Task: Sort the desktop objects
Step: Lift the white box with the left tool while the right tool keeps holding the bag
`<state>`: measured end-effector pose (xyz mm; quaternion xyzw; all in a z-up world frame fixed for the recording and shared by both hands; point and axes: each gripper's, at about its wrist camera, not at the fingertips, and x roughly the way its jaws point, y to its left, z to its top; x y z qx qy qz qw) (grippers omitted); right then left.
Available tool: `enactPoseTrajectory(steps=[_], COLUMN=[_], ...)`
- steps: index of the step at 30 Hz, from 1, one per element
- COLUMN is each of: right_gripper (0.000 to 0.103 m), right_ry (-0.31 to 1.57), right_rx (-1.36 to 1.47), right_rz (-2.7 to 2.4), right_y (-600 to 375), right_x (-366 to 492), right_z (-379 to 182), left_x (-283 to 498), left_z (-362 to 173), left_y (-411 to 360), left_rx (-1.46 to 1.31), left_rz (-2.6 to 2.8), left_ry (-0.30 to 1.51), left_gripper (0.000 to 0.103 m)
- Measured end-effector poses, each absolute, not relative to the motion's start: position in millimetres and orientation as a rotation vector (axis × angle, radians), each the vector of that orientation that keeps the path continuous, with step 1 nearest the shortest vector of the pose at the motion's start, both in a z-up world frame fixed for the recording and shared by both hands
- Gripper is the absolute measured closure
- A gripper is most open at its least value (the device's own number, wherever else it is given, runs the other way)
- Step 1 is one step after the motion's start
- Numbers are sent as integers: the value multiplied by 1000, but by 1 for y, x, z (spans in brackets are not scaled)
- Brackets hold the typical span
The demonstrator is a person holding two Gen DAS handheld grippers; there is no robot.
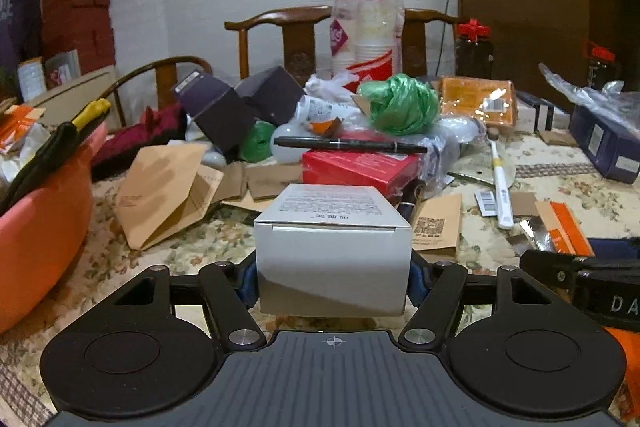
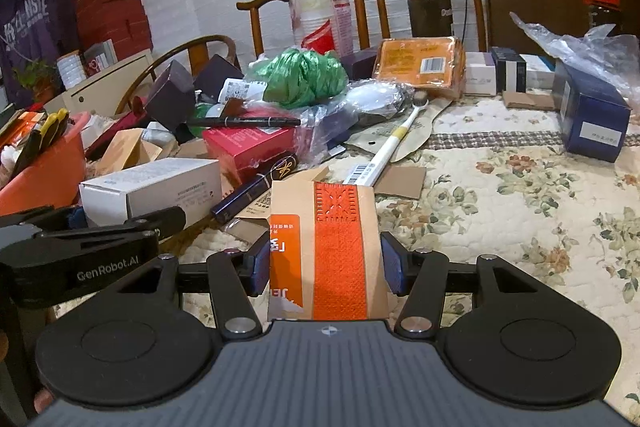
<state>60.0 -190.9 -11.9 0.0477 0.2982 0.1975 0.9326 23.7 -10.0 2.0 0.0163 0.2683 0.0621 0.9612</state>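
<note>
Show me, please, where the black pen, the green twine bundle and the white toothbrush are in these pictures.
black pen [image 1: 352,144], left wrist view, middle of its barrel.
green twine bundle [image 2: 304,77], right wrist view, centre of the bundle.
white toothbrush [image 2: 394,143], right wrist view, on its handle.

Bare floral worktop lies open on the right side. Ahead, a red box, green twine and dark boxes block passage; an orange basin walls the left.

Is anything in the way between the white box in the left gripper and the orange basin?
Only a folded brown envelope lying on the tablecloth between the white box and orange basin; nothing taller shows.
</note>
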Motion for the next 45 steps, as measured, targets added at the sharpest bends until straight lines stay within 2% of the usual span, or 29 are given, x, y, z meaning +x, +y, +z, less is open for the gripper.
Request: enactPoseTrajectory(steps=[8, 9, 10, 12, 21, 23, 24, 33, 41, 43, 44, 45], right_gripper=[43, 43, 43, 43, 43, 43, 43, 43, 43, 43, 43, 43], right_ry=[622, 626, 628, 629, 634, 634, 634, 627, 618, 625, 634, 641], right_rx=[92, 89, 89, 88, 98, 99, 98, 103, 101, 96, 94, 96], right_rz=[417, 420, 422, 425, 433, 437, 439, 446, 442, 448, 453, 457], right_y=[-190, -190, -189, -190, -190, -190, -190, -191, -190, -187, -186, -184], right_x=[61, 61, 61, 61, 61, 61, 61, 60, 56, 54, 54, 53], right_z=[-14, -14, -14, -15, -14, -14, -14, -13, -11, -12, -12, -13], left_x=[31, 32, 32, 31, 47, 50, 51, 41, 21, 18, 16, 12], left_z=[-6, -6, -6, -6, -16, -18, -20, -14, 2, 5, 5, 5], left_y=[-3, -2, -2, -2, 6, 8, 9, 11, -4, -6, -6, -7], left_rx=[38, 38, 39, 57, 54, 43, 31, 13, 64, 60, 59, 64], left_rz=[164, 174, 181, 211, 243, 234, 216, 245, 239, 225, 220, 221], left_ry=[570, 568, 562, 531, 585, 604, 616, 575, 478, 477, 477, 471], left_gripper=[33, 29, 19, 12, 7, 18, 35, 35, 27, 39, 41, 49])
